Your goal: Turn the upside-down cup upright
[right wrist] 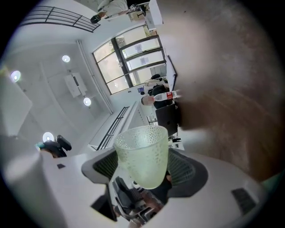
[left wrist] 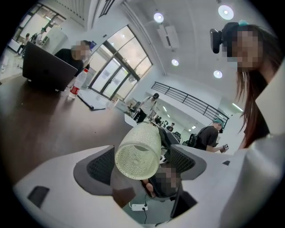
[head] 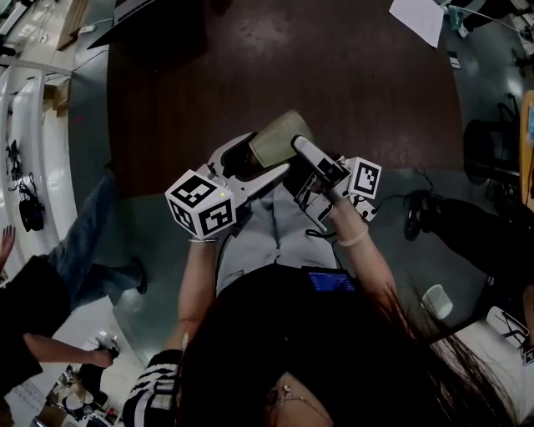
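A pale green dimpled cup (head: 279, 138) hangs in the air at the near edge of the dark brown table (head: 334, 75), tilted on its side. My right gripper (right wrist: 144, 167) is shut on the cup (right wrist: 142, 156); its mouth points away from that camera. My left gripper (left wrist: 140, 164) stands open around the cup's base (left wrist: 137, 156), which faces its camera. A gap shows between the cup and the left gripper's pads (left wrist: 100, 167) on both sides. In the head view the left gripper (head: 254, 158) comes in from the left and the right gripper (head: 296, 150) from the right.
A laptop (left wrist: 46, 69) and a bottle with a red label (left wrist: 75, 84) stand far off on the table. A sheet of paper (head: 417, 17) lies at its far right corner. A person (head: 50, 292) sits at the left and a dark chair (head: 492, 150) is at the right.
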